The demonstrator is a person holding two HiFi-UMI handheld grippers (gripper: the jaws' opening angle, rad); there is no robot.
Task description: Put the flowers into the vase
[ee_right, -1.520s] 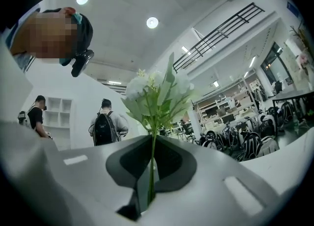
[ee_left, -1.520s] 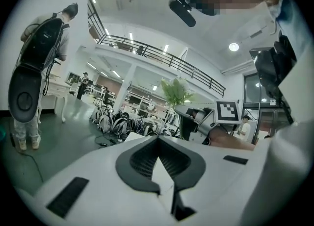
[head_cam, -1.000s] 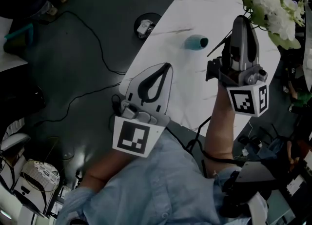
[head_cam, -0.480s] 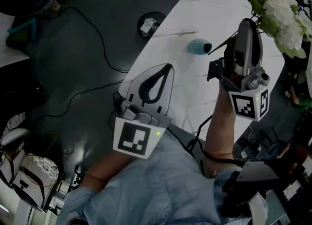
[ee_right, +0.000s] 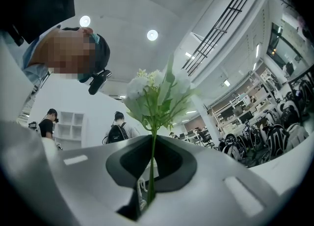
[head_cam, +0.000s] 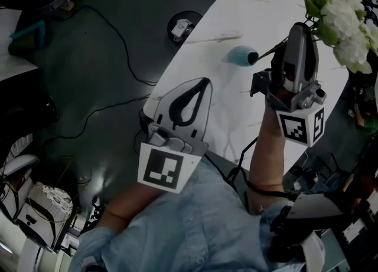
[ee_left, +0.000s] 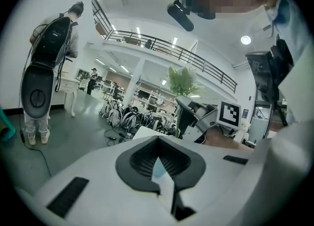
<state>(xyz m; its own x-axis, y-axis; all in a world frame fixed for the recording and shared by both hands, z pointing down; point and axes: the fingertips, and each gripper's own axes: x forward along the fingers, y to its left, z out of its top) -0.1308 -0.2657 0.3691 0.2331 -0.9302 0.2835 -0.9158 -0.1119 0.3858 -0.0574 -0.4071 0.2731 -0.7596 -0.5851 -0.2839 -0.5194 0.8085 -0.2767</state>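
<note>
right tool (ee_right: pixel 148 188) clamped on thin green stem (ee_right: pixel 152 163) of flowers (ee_right: pixel 158 90), white blooms up past tips; that pinch only shows in right gripper view; teal vase (head_cam: pixel 240 55) only in head view, on white counter (head_cam: pixel 236 5) just left of right tool; left tool (ee_left: pixel 164 186) jaws together, nothing in them, by counter's near edge; cables (head_cam: pixel 121 52) on dark floor (head_cam: pixel 88 100); person with backpack (ee_left: pixel 49 63) off in left gripper view

Flowers (head_cam: pixel 341 12) partly past head view's edge

Right hand-held gripper (head_cam: pixel 298 27) clamped, angled upward
</note>
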